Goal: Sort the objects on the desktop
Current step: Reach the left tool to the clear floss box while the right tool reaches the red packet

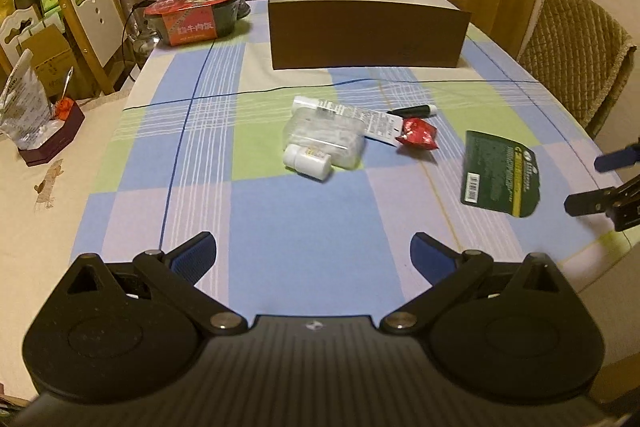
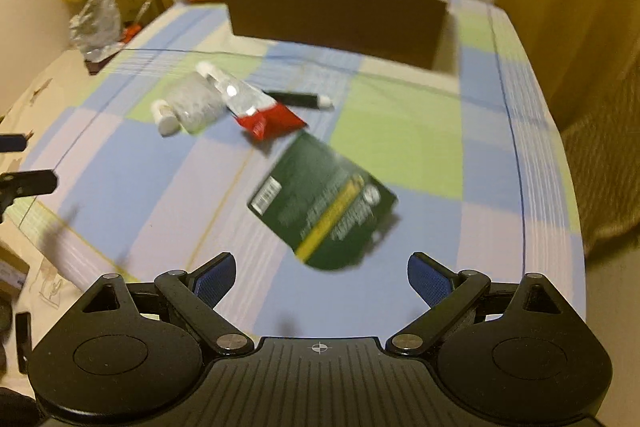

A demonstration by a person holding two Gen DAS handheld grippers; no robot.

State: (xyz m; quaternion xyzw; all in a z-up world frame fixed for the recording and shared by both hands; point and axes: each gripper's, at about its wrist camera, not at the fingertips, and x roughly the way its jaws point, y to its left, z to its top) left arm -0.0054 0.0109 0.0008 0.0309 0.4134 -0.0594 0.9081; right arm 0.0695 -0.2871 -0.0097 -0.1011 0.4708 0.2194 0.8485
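A brown open box (image 1: 368, 27) (image 2: 340, 11) stands at the far side of the checked tablecloth. In front of it lies a cluster: a clear plastic case (image 1: 324, 137) (image 2: 196, 103), a white pill bottle (image 1: 306, 161) (image 2: 165, 117), a silvery tube (image 1: 352, 117) (image 2: 236, 95), a black marker (image 1: 414, 111) (image 2: 298, 99) and a red packet (image 1: 420, 135) (image 2: 272, 121). A dark green card (image 1: 500, 173) (image 2: 322, 201) lies apart on the right. My left gripper (image 1: 314, 253) is open above bare cloth. My right gripper (image 2: 320, 277) (image 1: 588, 183) is open just short of the green card.
A red-lidded instant-meal bowl (image 1: 196, 15) sits at the far left corner. A foil bag (image 1: 18, 107) in a dark tray stands on the left. Chairs flank the table: white-backed ones (image 1: 96, 23) left, a quilted one (image 1: 576, 51) right. The tablecloth (image 1: 300, 219) spreads wide near me.
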